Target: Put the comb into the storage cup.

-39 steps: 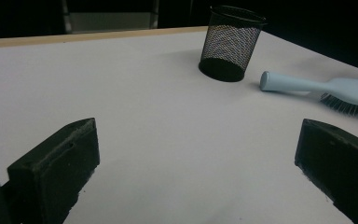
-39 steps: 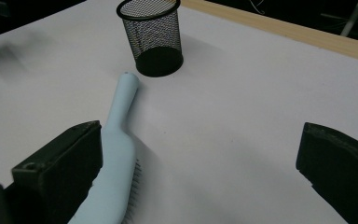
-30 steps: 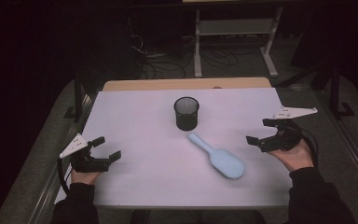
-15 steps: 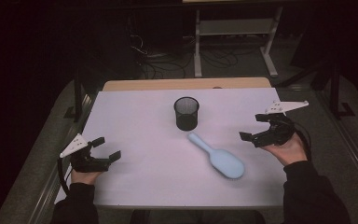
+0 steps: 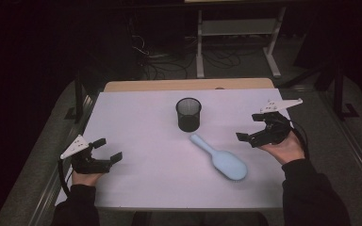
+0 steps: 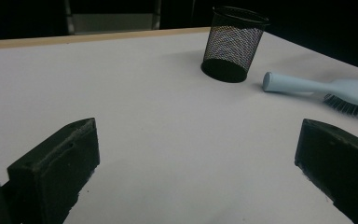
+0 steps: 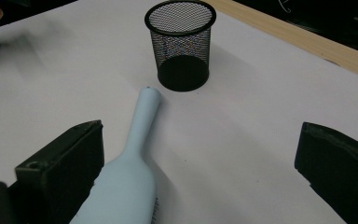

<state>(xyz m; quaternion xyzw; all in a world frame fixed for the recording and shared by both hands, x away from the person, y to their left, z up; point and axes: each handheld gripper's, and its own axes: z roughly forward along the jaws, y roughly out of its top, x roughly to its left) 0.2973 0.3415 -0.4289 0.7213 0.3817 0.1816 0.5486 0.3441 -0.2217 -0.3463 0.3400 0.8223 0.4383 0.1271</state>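
Observation:
A light blue hairbrush [image 5: 221, 157] lies bristles-down on the white table [image 5: 136, 117], its handle pointing at a black mesh cup [image 5: 188, 114] that stands upright just beyond it. My right gripper [image 5: 248, 127] hovers open to the right of the brush, apart from it. In the right gripper view the brush [image 7: 130, 158] runs beside the left jaw, with the cup [image 7: 182, 44] ahead and nothing between the jaws. My left gripper [image 5: 109, 148] rests open near the front left. In the left gripper view the cup [image 6: 233, 44] and brush [image 6: 326, 88] lie far ahead.
A bare wooden strip [image 5: 188, 84] runs along the table's far edge. Beyond it on the dark floor stand a metal shelf frame [image 5: 238, 28] and loose cables [image 5: 160, 61]. Dark table rails flank both sides.
My right gripper has moved forward and to the left, nearer the brush and cup. The left gripper, brush and cup have stayed put.

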